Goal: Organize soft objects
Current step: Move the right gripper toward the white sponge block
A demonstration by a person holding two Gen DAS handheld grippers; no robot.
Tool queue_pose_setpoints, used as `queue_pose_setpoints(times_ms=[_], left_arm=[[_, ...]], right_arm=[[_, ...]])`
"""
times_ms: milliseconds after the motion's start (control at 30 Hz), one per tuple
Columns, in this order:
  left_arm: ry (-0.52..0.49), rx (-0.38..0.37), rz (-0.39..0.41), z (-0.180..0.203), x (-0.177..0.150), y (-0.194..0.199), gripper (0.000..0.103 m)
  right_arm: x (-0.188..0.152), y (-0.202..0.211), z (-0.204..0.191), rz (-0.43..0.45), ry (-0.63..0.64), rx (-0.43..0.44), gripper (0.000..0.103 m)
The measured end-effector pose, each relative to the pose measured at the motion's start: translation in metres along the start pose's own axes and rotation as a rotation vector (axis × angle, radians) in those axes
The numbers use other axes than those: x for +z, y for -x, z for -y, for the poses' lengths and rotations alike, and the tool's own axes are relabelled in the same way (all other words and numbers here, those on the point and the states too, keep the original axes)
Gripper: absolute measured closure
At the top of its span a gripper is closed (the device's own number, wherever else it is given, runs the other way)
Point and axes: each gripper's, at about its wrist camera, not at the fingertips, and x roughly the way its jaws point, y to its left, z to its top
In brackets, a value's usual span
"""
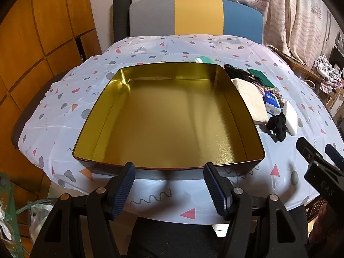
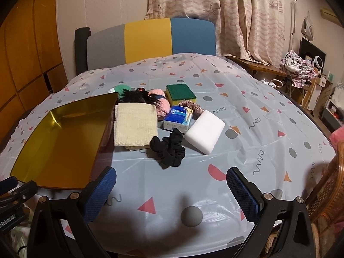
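An empty gold-lined tin box (image 1: 120, 116) (image 2: 32, 148) sits on the patterned tablecloth. To its right lie soft things: a beige cloth (image 2: 135, 126) (image 1: 251, 101), a black scrunchie (image 2: 168, 149) (image 1: 278, 125), a white foam block (image 2: 205, 132) (image 1: 290, 117), a blue tissue pack (image 2: 177, 119) (image 1: 272, 104), a green-and-yellow sponge (image 2: 181, 94), a pink scrunchie (image 2: 193, 107), a black hairpiece (image 2: 137, 96), a pink fluffy item (image 2: 160, 105) and a green item (image 2: 120, 89). My left gripper (image 1: 169, 188) is open at the box's near wall. My right gripper (image 2: 172, 190) is open, short of the black scrunchie.
A grey, yellow and blue chair back (image 2: 150, 40) stands behind the table. Curtains (image 2: 215, 10) hang at the back. A wicker chair (image 2: 329, 193) is at the right, with shelves and clutter (image 2: 301, 68) beyond. Bare tablecloth (image 2: 268, 118) spreads right of the items.
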Motion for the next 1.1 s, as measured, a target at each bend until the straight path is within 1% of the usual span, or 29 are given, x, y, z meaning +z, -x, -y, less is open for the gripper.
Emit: queue_pose_setpoints(times_ms=[233, 367, 433, 500, 567, 733, 767, 867, 967, 1033, 1100], left_arm=[[-0.017, -0.011, -0.014, 0.006, -0.002, -0.003, 0.036], [-0.027, -0.036, -0.017, 0.009, -0.002, -0.003, 0.036], [-0.032, -0.069, -0.002, 0.01, -0.002, 0.0, 0.036], [-0.035, -0.123, 0.019, 0.01, -0.003, 0.004, 0.036], [-0.041, -0.14, 0.03, 0.012, -0.003, 0.006, 0.036], [-0.103, -0.094, 0.046, 0.027, -0.002, 0.009, 0.036], [-0.117, -0.089, 0.051, 0.031, -0.002, 0.009, 0.036], [-0.147, -0.1, 0.062, 0.039, -0.001, 0.013, 0.036], [-0.165, -0.106, 0.068, 0.044, 0.001, 0.014, 0.036], [-0.172, -0.105, 0.073, 0.048, 0.003, 0.014, 0.036], [-0.172, -0.11, 0.071, 0.049, 0.004, 0.014, 0.036]], right_arm=[[0.005, -0.016, 0.011, -0.046, -0.012, -0.02, 0.0], [0.009, -0.026, 0.022, -0.075, -0.038, -0.021, 0.0], [0.012, -0.033, 0.032, -0.086, -0.058, -0.034, 0.0], [0.016, -0.043, 0.043, -0.102, -0.077, -0.054, 0.0], [0.022, -0.056, 0.054, -0.129, -0.09, -0.074, 0.0], [0.041, -0.085, 0.08, -0.162, -0.154, -0.105, 0.0], [0.045, -0.091, 0.085, -0.171, -0.174, -0.102, 0.0], [0.057, -0.114, 0.096, -0.199, -0.249, -0.054, 0.0], [0.062, -0.136, 0.101, -0.254, -0.334, 0.018, 0.0], [0.063, -0.146, 0.1, -0.258, -0.358, 0.062, 0.0], [0.063, -0.154, 0.097, -0.265, -0.362, 0.067, 0.001]])
